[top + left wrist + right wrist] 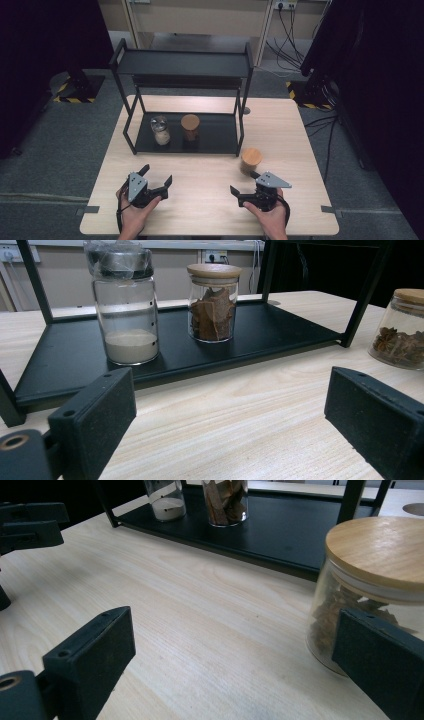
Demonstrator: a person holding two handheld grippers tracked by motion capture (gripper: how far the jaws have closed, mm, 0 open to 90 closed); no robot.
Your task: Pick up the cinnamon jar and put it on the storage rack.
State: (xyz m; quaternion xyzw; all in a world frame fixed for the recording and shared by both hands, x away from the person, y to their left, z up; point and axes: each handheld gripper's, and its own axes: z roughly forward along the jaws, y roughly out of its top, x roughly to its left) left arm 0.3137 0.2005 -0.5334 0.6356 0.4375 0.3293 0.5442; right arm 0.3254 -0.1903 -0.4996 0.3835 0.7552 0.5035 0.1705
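A black two-tier rack (210, 145) (280, 332) stands at the back of the wooden table. On its lower shelf are a glass jar of white powder with a dark lid (160, 131) (125, 307) (165, 497) and a wood-lidded jar of brown pieces (190, 127) (213, 302) (225, 500). A third wood-lidded jar of star anise (250, 160) (402, 330) (372, 585) stands on the table by the rack's right front leg. My left gripper (156, 176) (230, 425) is open near the front left. My right gripper (244, 183) (235, 670) is open, its right jaw just beside the third jar.
The rack's top shelf (182, 62) overhangs the lower one. Bare tabletop (200, 180) lies between the two grippers. Black stands and cables sit on the floor beyond the table's back corners.
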